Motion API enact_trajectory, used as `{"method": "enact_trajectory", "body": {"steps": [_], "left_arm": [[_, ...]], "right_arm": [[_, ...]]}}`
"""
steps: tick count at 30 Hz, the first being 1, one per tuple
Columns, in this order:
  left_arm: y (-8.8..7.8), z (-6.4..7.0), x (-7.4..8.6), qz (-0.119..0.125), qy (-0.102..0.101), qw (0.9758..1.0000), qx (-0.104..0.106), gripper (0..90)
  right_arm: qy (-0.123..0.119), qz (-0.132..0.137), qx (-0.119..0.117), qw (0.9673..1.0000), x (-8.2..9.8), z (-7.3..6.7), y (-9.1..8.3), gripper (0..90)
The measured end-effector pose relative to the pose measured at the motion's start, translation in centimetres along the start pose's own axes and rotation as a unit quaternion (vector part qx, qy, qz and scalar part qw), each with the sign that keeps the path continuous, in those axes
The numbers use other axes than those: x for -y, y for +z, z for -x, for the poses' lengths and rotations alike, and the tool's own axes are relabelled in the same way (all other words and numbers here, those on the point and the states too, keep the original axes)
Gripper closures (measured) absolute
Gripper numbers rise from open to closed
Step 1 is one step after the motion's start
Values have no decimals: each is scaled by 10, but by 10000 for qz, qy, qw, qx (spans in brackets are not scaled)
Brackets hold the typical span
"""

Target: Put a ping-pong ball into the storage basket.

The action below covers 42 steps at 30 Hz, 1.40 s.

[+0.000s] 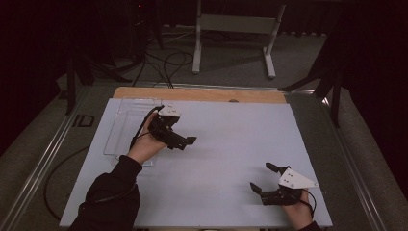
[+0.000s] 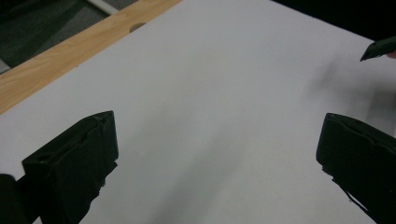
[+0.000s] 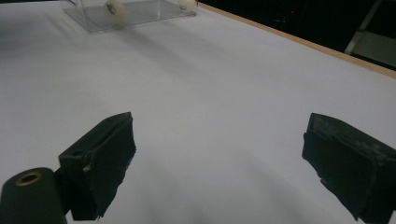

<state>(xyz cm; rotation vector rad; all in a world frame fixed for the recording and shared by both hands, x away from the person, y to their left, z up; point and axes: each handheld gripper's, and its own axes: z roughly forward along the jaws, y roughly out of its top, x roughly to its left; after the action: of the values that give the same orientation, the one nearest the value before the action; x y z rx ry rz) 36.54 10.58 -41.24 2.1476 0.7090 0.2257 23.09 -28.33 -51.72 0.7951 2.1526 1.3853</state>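
Table [image 1: 216, 144] covered by a smooth pale sheet spans the high view, with a strip of bare light wood [image 1: 197, 94] along its far edge. Beyond it lie grey carpet, dark cables and the white legs of a stand [image 1: 231, 29].

Toward the left of the table, the person's left arm in a dark sleeve [image 1: 108, 197] reaches forward. Its hand [image 1: 144, 144] holds the left gripper [image 1: 188, 142] just above the sheet, turned so the black jaws point right, toward the table's middle. In the left gripper view these jaws stand wide apart with nothing between them, only blank sheet; the tip of the other gripper pokes in at the upper right.

Near the front right corner, the right hand [image 1: 299, 211] holds the right gripper [image 1: 262, 177] low over the sheet, its jaws pointing left. They are spread wide and hold nothing. A grey three-cornered plate sits on top of it.

A clear plastic tray [image 1: 126, 126], shallow and rectangular, lies on the sheet at the far left, right beside and partly behind the left hand. In the right gripper view it sits far off at the upper left, with two small whitish round objects [image 3: 114, 9] at it; whether they lie inside or against it I cannot tell. Nothing lies between the two grippers, which are well apart.
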Motion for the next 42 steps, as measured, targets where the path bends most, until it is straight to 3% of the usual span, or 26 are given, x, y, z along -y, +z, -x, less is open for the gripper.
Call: {"method": "enact_trajectory", "body": {"steps": [6, 10, 16, 22, 25, 33, 42], "left_arm": [[6, 6, 3, 244, 74, 9995, 169, 3], [9, 9, 5, 274, 145, 9991, 295, 3], [11, 11, 10, 586, 163, 9971, 468, 3], [15, 14, 13, 700, 294, 9960, 478, 3], [15, 18, 14, 725, 398, 9953, 498, 3], [19, 24, 20, 628, 380, 9956, 590, 3], [25, 36, 29, 594, 479, 9958, 513, 3]], "right_arm": [[1, 0, 5, 10000, 0, 0, 0, 92], [1, -4, -18, 10000, 0, 0, 0, 92], [5, -5, -19, 10000, 0, 0, 0, 92], [8, -10, -19, 10000, 0, 0, 0, 92], [-12, -16, -18, 10000, 0, 0, 0, 92], [-7, -15, -11, 10000, 0, 0, 0, 92], [-2, -9, -15, 10000, 0, 0, 0, 92]]}}
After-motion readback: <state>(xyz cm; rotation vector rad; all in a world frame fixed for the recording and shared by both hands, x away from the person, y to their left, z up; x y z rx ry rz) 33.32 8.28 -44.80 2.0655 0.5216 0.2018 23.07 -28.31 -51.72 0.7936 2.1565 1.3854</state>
